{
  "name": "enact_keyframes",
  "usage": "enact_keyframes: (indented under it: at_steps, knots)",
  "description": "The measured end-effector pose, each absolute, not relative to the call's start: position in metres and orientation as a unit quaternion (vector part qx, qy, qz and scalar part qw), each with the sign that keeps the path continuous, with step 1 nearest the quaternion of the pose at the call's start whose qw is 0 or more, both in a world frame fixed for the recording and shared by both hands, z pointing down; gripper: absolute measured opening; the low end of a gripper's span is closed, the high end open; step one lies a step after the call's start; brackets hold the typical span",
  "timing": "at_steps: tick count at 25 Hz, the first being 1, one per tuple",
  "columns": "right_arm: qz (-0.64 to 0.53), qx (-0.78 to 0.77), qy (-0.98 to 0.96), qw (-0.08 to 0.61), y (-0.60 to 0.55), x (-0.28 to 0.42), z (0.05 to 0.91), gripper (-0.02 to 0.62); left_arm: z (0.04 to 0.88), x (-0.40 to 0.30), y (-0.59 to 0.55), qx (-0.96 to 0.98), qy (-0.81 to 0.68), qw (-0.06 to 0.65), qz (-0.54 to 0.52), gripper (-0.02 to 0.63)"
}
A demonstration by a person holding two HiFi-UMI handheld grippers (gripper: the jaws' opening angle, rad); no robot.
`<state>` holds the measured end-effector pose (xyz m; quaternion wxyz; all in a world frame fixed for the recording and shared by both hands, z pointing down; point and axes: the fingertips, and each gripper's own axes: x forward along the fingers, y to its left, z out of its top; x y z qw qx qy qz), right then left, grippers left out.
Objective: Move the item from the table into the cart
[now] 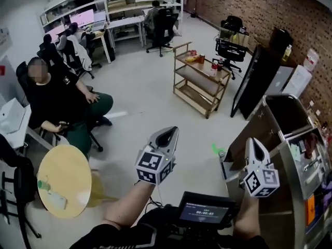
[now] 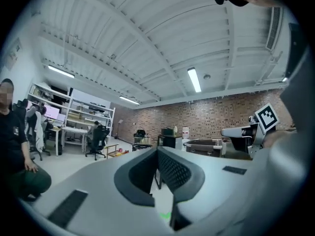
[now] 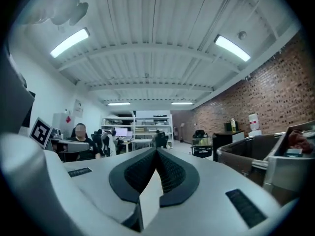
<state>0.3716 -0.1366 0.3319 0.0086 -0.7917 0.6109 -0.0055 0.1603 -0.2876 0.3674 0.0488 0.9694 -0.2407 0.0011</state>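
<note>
Head view showed your left gripper [image 1: 167, 135] and right gripper [image 1: 255, 148] closed, empty, near the cart [image 1: 288, 100]; the item [image 1: 53, 197] seemingly lay on the round table [image 1: 65, 166] well left of it, so pickup, not yet begun, needed a reach there with opened jaws.

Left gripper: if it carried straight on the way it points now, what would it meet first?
Nothing near: the left gripper, jaws shut and empty, points level over open floor. Far off, its line seems to reach the brick wall by the black cabinet; depth is unclear.
</note>
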Motion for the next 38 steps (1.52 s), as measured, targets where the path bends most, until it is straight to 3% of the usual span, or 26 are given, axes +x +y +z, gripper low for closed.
enact_keyframes:
  at_steps: [3,5,22,31,38]
  knots:
    - [-0.010,-0.764,0.645,0.002,-0.203,0.340,0.334,0.003,0.369,0.119,-0.336,0.959,-0.279,0.056,-0.001,0.000]
    - [-0.015,-0.742,0.671,0.000,-0.244,0.320,0.338,0.066,0.370,0.092,-0.361,0.950,-0.308,0.056,-0.002,0.000]
    - [-0.040,-0.489,0.871,-0.002,-0.536,0.127,0.365,0.066,0.384,-0.144,-0.492,0.794,-0.605,0.055,0.016,0.011]
    - [-0.045,-0.387,0.921,-0.005,-0.594,-0.096,0.374,0.066,0.393,-0.368,-0.471,0.701,-0.711,0.066,0.001,0.012]
    - [-0.039,-0.302,0.952,-0.015,-0.602,-0.315,0.386,0.066,0.412,-0.554,-0.425,0.627,-0.776,0.058,-0.002,0.012]
